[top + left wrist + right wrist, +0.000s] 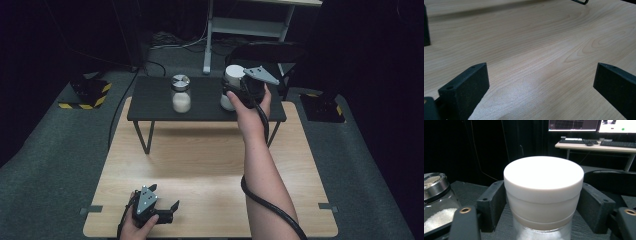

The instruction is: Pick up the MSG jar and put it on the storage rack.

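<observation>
The right gripper [543, 202] brackets the white-lidded glass jar [543, 195] on the black raised shelf [155, 97], seemingly just off the lid. To grasp it, she'd best squeeze evenly, level. The left gripper [541, 82] rests released on the pale wooden table [544, 37].

The room is dim and its edges fall to black, while overhead light brightens the pale surface [200, 165]. The shelf [150, 107] casts a soft shadow below it. The white lid [543, 176] glares, overexposed. The left gripper view shows sheen on the wood; near jaws look soft.
</observation>
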A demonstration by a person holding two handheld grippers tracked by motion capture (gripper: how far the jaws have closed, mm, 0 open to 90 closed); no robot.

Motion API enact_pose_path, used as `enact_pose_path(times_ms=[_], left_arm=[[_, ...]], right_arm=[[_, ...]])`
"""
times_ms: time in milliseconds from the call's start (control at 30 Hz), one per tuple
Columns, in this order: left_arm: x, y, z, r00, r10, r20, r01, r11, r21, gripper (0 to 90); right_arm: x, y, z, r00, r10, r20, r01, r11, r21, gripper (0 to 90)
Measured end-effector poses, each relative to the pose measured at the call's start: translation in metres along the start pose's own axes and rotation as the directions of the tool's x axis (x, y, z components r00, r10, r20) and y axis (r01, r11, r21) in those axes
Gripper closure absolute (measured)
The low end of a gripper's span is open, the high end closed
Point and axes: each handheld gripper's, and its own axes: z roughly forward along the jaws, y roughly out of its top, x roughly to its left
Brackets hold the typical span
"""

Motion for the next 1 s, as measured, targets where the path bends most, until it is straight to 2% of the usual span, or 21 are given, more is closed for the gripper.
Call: enact_pose_path(times_ms=[33,133,167,200,433,500,700,1000], left_arm=[[0.0,0.0,0.0,1.0,0.0,0.0,0.0,1.0,0.0,0.3],[0.0,0.001,0.0,1.0,0.0,-0.002,0.0,1.0,0.004,0.3],[0.0,0.001,0.0,1.0,0.0,-0.002,0.0,1.0,0.004,0.3],[0.0,0.0,0.0,1.0,0.001,0.0,-0.001,1.0,0.001,0.3],[-0.001,0.0,0.0,1.0,0.008,-0.002,-0.008,1.0,0.001,0.3],[-0.002,0.0,0.0,0.9999,0.01,-0.001,-0.01,0.9999,0.003,0.3],[-0.002,0.001,0.001,1.0,0.007,-0.006,-0.007,1.0,0.007,0.3],[-0.002,0.001,0.001,0.9999,0.01,-0.003,-0.01,0.9999,0.009,0.3]], right_arm=[[0.0,0.0,0.0,1.0,0.0,0.0,0.0,1.0,0.0,24.6],[0.0,-0.003,-0.002,0.9999,0.011,0.008,-0.011,1.0,-0.016,14.6],[0.0,-0.003,-0.002,0.9999,0.011,0.008,-0.011,1.0,-0.016,14.6],[0.002,-0.004,-0.003,0.9997,0.01,0.024,-0.009,1.0,-0.022,9.1],[-0.002,-0.011,-0.009,0.9999,0.014,0.01,-0.013,0.999,-0.043,0.6],[-0.005,-0.014,-0.012,0.9997,0.02,-0.015,-0.021,0.998,-0.057,0.0],[-0.004,-0.019,-0.021,0.9994,0.007,-0.034,-0.01,0.998,-0.067,0.0],[-0.004,-0.027,-0.033,0.9991,0.003,-0.043,-0.006,0.997,-0.08,0.0]])
